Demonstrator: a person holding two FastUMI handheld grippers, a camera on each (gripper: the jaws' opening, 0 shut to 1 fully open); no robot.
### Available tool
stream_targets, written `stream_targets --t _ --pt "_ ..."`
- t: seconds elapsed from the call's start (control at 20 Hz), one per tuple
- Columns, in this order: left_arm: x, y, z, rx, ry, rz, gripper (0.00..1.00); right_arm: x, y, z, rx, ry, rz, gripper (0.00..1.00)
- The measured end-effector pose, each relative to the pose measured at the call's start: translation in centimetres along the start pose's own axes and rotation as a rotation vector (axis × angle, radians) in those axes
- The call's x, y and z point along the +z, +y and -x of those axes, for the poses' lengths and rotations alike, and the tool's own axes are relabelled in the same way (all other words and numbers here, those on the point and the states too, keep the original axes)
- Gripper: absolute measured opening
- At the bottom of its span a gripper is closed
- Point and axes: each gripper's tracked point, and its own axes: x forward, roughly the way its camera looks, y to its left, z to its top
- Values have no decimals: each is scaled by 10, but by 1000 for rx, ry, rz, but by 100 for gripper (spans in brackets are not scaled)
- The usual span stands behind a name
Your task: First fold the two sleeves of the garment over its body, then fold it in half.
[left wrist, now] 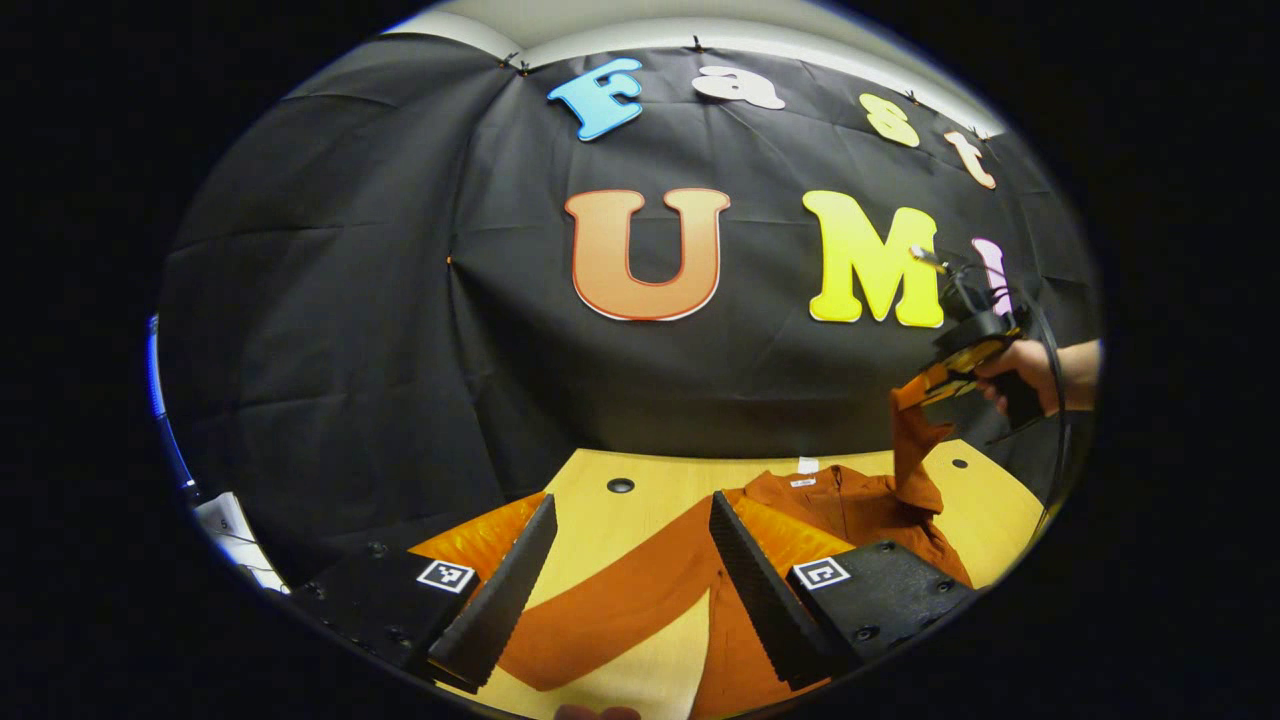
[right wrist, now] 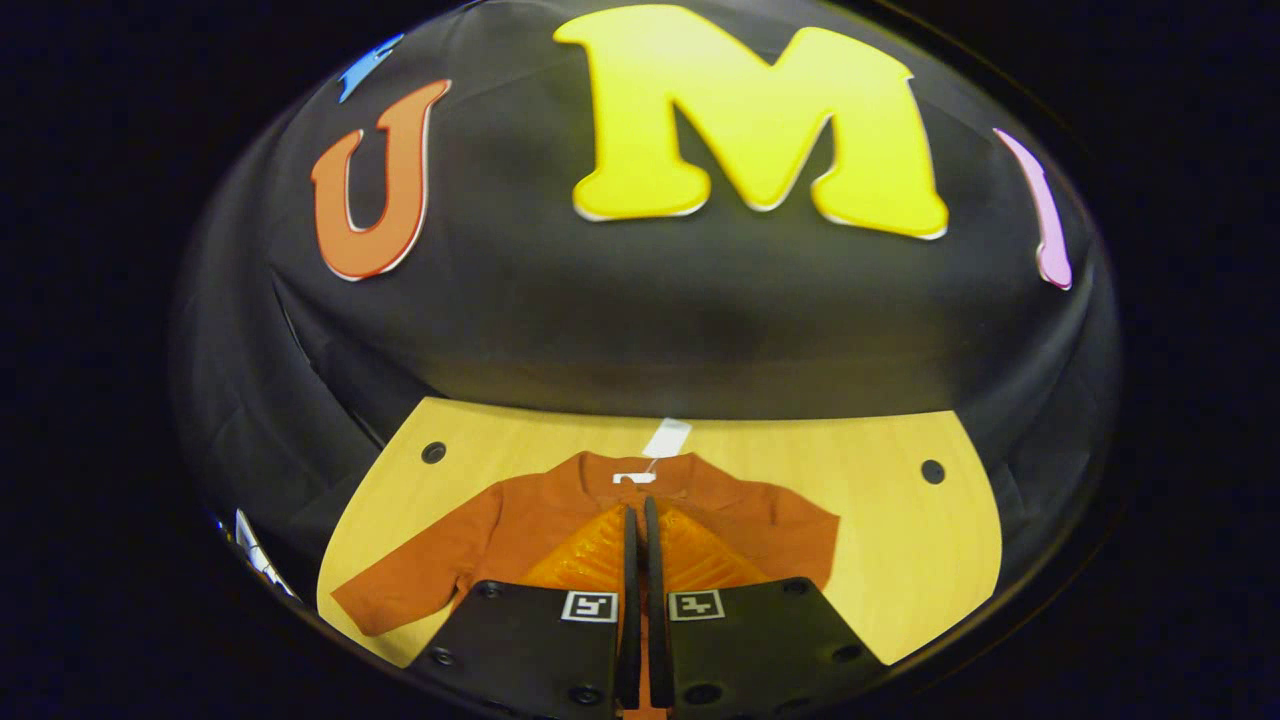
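One rust garment flat on table, right tongs pinching its sleeve, left tongs spread.

I get even, fairly bright overhead light on the table, no hard shadows. Both views bend strongly at the edges; the right gripper view looks slightly soft.

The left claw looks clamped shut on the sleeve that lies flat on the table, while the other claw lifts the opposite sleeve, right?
Not quite. In the left gripper view the left claw stands open above that sleeve, gripping nothing. The right claw does lift the opposite sleeve off the table.
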Motion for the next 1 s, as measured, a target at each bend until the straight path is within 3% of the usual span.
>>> stream_targets --t 0.4,0.6,0.9,1.0 --pt "3 25 -4 8 29 95 99 -63 118 -100 85 136 124 4" --pt "-4 37 -7 25 58 94 99 -101 149 -154 85 213 210 4" --pt "-14 47 -9 39 91 74 99 -139 175 -195 102 294 85 4" --pt "-16 51 -12 43 94 72 100 -134 188 -191 153 269 6 8"
